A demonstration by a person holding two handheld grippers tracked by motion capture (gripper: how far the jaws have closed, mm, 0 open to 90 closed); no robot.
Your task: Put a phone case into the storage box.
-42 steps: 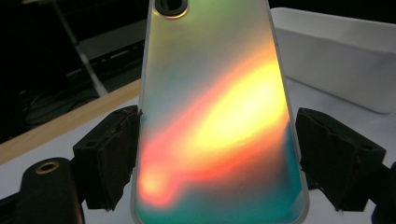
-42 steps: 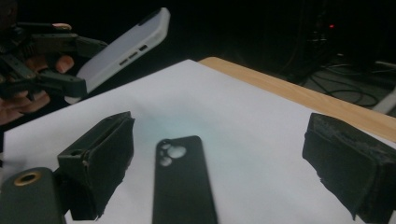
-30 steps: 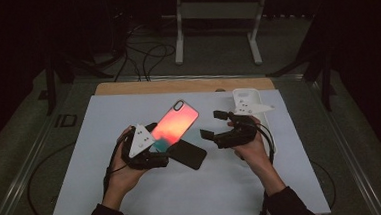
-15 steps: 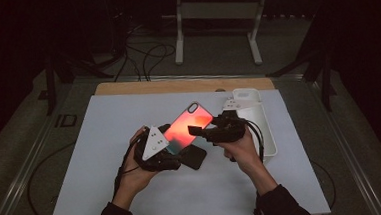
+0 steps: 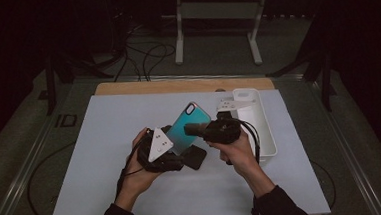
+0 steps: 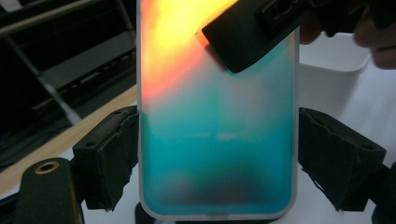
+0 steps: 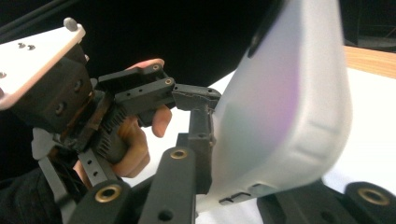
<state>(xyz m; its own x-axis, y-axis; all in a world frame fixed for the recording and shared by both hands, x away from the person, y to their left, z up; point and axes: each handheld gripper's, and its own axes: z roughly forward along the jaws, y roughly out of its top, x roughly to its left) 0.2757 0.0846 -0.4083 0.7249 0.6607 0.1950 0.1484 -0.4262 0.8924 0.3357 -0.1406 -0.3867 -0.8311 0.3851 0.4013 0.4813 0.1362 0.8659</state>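
A phone case (image 5: 192, 125), teal with an orange glow at its top (image 6: 215, 140), stands tilted above the white mat. My left gripper (image 5: 178, 148) is shut on its lower sides, one pad (image 6: 112, 154) on each long edge. My right gripper (image 5: 192, 130) comes in from the right. Its jaws have just been closing and are now shut on the case's upper edge, one jaw lying across the case's face. In the right gripper view the pale case (image 7: 289, 107) sits between the jaws of my right gripper (image 7: 261, 200). A black phone (image 5: 195, 158) lies flat under the case.
A white bin (image 5: 262, 133) stands just right of the right hand. The white mat (image 5: 105, 142) covers the table, with a wooden strip (image 5: 177, 86) along its far edge. Behind are a metal stand (image 5: 217, 10) and cables on the floor.
The right gripper moved left from beside the bin to the case and closed on its upper edge. The case has tilted more upright and its colour reads teal instead of orange-red.
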